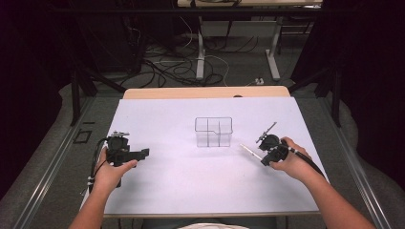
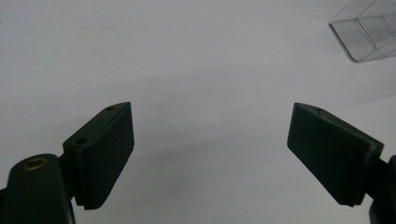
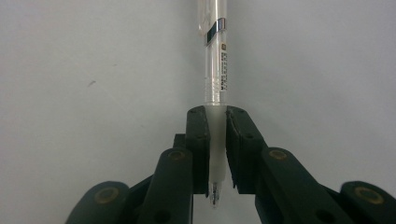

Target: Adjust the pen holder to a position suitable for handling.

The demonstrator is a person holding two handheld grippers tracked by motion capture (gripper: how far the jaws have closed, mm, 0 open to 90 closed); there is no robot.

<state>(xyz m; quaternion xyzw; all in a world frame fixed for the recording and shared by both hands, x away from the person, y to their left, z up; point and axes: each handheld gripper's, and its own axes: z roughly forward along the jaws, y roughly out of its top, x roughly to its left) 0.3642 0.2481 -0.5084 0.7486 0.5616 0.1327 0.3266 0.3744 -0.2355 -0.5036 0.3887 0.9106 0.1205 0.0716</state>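
A divided box [image 1: 213,131] stands on the desk [image 1: 191,181], near its middle and toward the far side. The left gripper [image 1: 143,152] is over the desk's left part, well apart from the box, with nothing between its jaws. The right gripper [image 1: 264,159] is just right of the box, nearer the person, and holds a pen [image 1: 250,151] that points left past the box's near right corner.

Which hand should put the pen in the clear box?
The right. Its tool is shut on the pen, near the box. The left tool is open and holds nothing.
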